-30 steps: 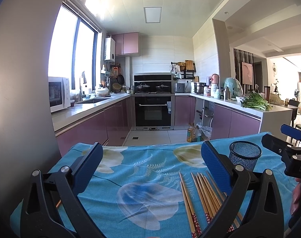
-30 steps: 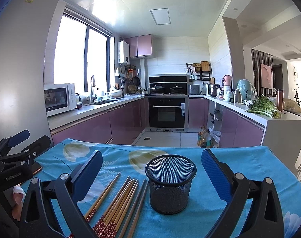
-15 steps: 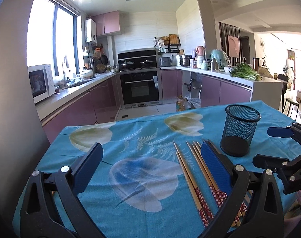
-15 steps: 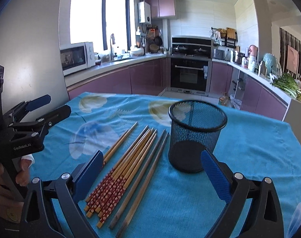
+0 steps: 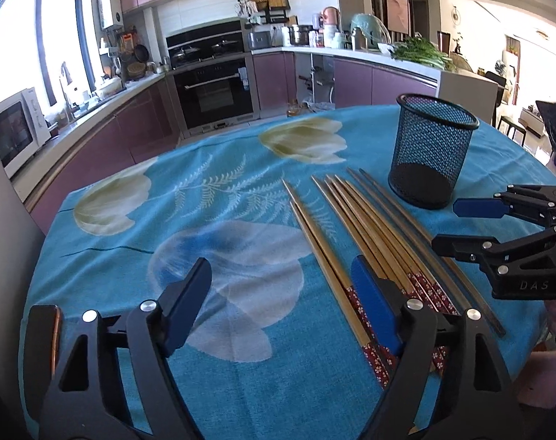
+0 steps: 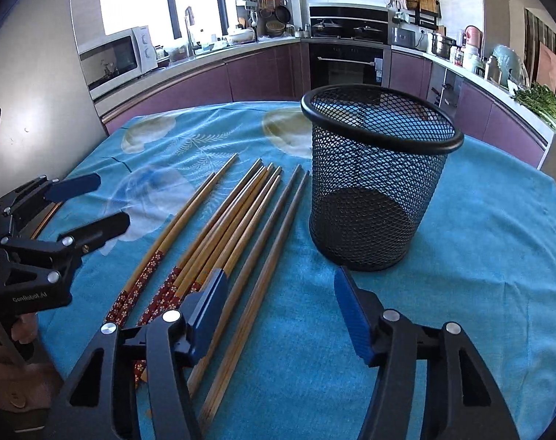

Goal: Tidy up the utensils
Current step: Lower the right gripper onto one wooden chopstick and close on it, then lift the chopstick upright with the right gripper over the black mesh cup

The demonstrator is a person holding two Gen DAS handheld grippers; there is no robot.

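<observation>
Several wooden chopsticks (image 5: 366, 231) lie side by side on the blue flowered tablecloth (image 5: 212, 198), some with red patterned ends; they also show in the right wrist view (image 6: 223, 227). An empty black mesh cup (image 6: 373, 183) stands upright just right of them, also in the left wrist view (image 5: 430, 150). My left gripper (image 5: 281, 293) is open and empty, low over the cloth just left of the chopsticks. My right gripper (image 6: 280, 304) is open and empty, over the chopsticks' near ends, just in front of the cup.
A kitchen lies behind the table: purple cabinets, an oven (image 6: 346, 62), a microwave (image 6: 116, 58) on the left counter, greens (image 5: 421, 51) on the right counter. The table's near edge runs under both grippers.
Both grippers have tilted down and moved forward over the table, closing in on the chopsticks and cup. Their jaws now stand somewhat narrower but remain open.
</observation>
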